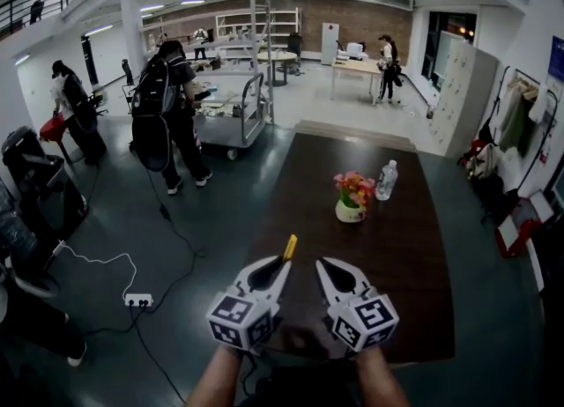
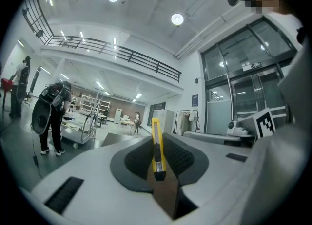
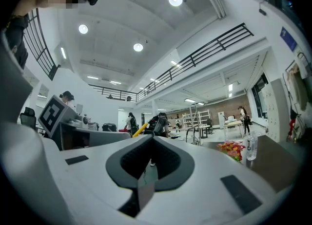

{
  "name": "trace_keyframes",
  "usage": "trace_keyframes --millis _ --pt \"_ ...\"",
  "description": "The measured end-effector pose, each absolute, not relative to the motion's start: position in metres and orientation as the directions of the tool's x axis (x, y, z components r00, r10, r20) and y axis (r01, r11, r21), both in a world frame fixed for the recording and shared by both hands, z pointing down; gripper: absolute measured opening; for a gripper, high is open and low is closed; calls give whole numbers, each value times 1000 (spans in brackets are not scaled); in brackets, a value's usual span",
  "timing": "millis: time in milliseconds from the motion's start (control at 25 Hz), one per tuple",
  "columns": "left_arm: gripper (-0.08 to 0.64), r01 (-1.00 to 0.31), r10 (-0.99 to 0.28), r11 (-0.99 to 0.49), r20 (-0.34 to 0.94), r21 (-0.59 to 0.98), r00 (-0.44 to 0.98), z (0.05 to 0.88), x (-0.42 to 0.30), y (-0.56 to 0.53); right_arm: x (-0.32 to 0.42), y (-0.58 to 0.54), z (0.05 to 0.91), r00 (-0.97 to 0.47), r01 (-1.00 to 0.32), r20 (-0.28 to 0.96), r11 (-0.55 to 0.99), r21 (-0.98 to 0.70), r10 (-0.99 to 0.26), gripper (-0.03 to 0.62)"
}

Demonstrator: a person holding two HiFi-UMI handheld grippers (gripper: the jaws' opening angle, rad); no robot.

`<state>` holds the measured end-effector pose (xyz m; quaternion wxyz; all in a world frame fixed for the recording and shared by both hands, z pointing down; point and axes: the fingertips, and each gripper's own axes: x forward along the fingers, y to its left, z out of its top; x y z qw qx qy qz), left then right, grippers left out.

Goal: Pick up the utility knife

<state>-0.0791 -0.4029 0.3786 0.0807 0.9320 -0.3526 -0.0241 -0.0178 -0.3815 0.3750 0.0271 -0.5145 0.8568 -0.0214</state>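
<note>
The yellow utility knife (image 1: 288, 247) is held off the dark table (image 1: 397, 255), its tip sticking out past the jaws. My left gripper (image 1: 280, 266) is shut on it at the near left. In the left gripper view the knife (image 2: 156, 147) stands on edge between the ribbed pads (image 2: 180, 157), pinched from both sides. My right gripper (image 1: 323, 266) is level beside it, a short gap to the right, jaws together with nothing between them. In the right gripper view the jaws (image 3: 151, 139) meet at the tips, and the knife's yellow end (image 3: 139, 130) shows to the left.
A white vase of flowers (image 1: 352, 197) and a clear water bottle (image 1: 386, 180) stand at the table's far end. A power strip (image 1: 138, 300) and cables lie on the floor at left. A person with a backpack (image 1: 167, 101) stands by a cart (image 1: 236, 114).
</note>
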Motion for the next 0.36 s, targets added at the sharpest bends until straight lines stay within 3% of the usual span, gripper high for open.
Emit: trace_keyframes --millis 360 --pt "67 -651 -659 -739 16 176 752 382 -75 -406 -12 -387 377 -456 -887 -29 457 -75 -890 9"
